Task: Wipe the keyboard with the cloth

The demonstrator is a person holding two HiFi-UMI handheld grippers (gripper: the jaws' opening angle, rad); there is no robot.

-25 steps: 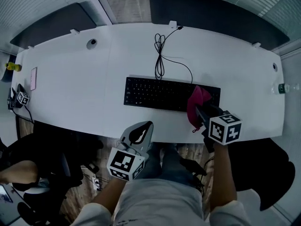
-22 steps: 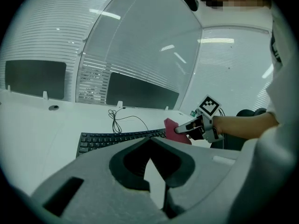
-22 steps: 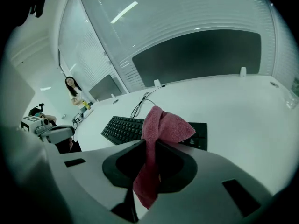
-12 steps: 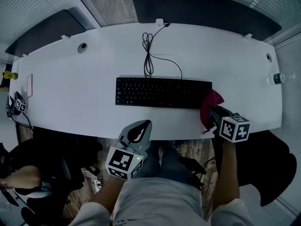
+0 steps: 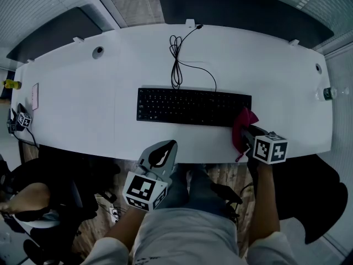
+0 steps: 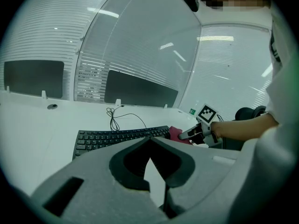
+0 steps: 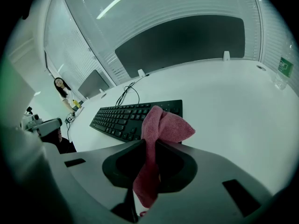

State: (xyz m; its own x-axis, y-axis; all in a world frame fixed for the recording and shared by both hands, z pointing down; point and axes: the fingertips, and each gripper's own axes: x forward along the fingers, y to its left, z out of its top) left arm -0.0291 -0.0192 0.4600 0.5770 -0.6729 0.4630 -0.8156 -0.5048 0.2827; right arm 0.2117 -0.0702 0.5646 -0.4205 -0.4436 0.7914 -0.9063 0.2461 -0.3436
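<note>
Nearest us, our left gripper (image 6: 150,143) hangs at the front edge of the white surface (image 5: 110,65), its fingers closed together on nothing. Our right gripper (image 7: 149,141) has its fingers pinched tight on the pink cloth (image 7: 163,125). The cloth bunches at the right end of the black keyboard (image 5: 193,106), which lies mid-surface.

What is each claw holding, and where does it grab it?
The right claw pinches the pink cloth near its middle; a bunched end sticks out in front. The left claw is shut on nothing.
</note>
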